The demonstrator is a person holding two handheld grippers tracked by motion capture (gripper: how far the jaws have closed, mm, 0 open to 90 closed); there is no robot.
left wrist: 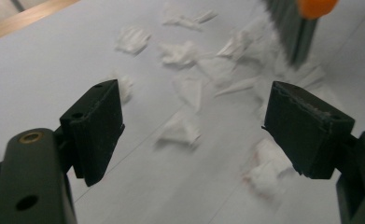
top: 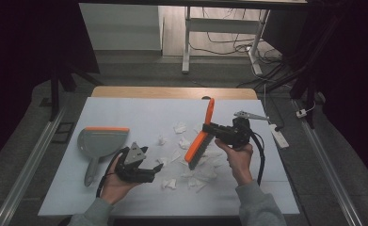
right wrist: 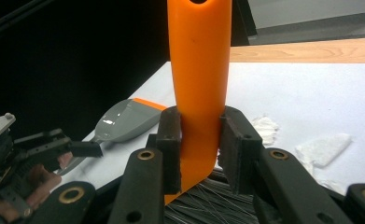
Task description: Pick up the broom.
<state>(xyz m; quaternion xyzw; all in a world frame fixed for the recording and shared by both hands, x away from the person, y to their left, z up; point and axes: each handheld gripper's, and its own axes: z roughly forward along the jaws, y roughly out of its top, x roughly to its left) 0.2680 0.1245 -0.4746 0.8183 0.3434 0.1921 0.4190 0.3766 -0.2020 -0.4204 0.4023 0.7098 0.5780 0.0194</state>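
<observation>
I read no brand or writing anywhere. My right claw (right wrist: 200, 140) is clenched on the smooth orange plastic handle of one brush (top: 199, 141), its grey bristles slanting down over the crumpled white paper scraps (top: 180, 127), roughly a dozen, scattered mid-tabletop (top: 125, 108). My left claw (left wrist: 192, 126) hangs released above the scraps. One grey dustpan (top: 98, 143) with an orange lip lies at the left.

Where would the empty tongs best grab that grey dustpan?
Probably by the dustpan's handle, coming from above with the open left tongs across it. The handle is narrow and points toward the person; the dustpan's scoop lies flat and looks too broad.
</observation>
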